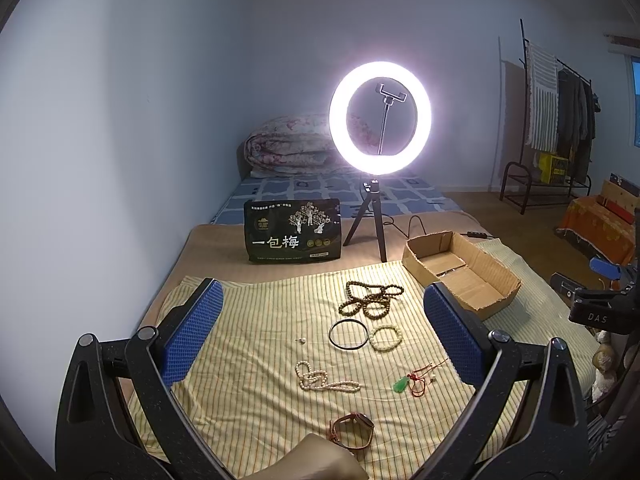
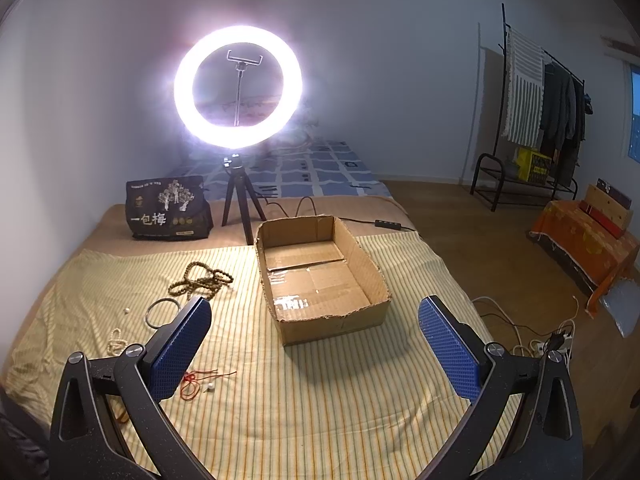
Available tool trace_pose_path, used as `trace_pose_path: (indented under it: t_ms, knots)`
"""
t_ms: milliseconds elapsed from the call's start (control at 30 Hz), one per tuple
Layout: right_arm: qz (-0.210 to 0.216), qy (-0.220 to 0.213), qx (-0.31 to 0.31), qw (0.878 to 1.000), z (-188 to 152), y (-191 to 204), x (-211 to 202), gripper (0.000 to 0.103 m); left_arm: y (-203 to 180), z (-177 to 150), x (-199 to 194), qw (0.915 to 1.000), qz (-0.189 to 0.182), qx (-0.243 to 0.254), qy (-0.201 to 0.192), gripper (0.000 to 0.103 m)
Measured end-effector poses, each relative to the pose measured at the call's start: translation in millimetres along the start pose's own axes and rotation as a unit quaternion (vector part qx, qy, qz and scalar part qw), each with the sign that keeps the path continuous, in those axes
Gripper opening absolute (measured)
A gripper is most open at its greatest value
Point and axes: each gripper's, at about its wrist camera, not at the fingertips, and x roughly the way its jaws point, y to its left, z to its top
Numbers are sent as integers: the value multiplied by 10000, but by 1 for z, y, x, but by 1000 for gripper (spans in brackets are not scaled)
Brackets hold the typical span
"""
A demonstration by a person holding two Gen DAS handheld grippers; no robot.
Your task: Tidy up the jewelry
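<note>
Jewelry lies on a yellow striped cloth (image 1: pixel 260 320). In the left wrist view: a brown bead strand (image 1: pixel 370 298), a dark bangle (image 1: pixel 348 334), a pale bead bracelet (image 1: pixel 385 338), a pearl necklace (image 1: pixel 322 378), a green pendant on red cord (image 1: pixel 402 384), a small pearl stud (image 1: pixel 303 340) and a brown strap watch (image 1: pixel 354 430). An empty cardboard box (image 2: pixel 352 240) stands on the cloth at the right. My left gripper (image 1: pixel 320 340) is open above the jewelry. My right gripper (image 2: pixel 316 344) is open, in front of the box. The brown beads (image 2: pixel 200 280), bangle (image 2: pixel 160 312) and red cord (image 2: pixel 196 382) also show there.
A lit ring light on a tripod (image 1: pixel 380 120) and a black snack bag (image 1: pixel 292 232) stand behind the cloth. Its cable (image 2: pixel 384 224) runs past the box. A bed with a folded quilt (image 1: pixel 292 144) lies beyond. A clothes rack (image 2: pixel 540 112) and an orange-covered stand (image 2: pixel 588 236) are at the right.
</note>
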Motion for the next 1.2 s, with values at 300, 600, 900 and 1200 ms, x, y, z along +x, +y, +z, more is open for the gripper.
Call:
trace_pose_path:
  t_ms: [300, 600, 900, 1200]
  knots:
    - [-4, 0, -7, 10000, 0, 0, 0, 103, 0, 0, 0, 10000, -3, -11, -5, 102]
    - [-5, 5, -11, 10000, -1, 1, 1, 103, 0, 0, -1, 10000, -2, -10, -10, 102]
    - [3, 17, -18, 10000, -2, 2, 1, 103, 0, -1, -1, 10000, -7, -16, -8, 102]
    - [17, 60, -52, 10000, -3, 5, 3, 103, 1, -1, -1, 10000, -8, -21, -7, 102]
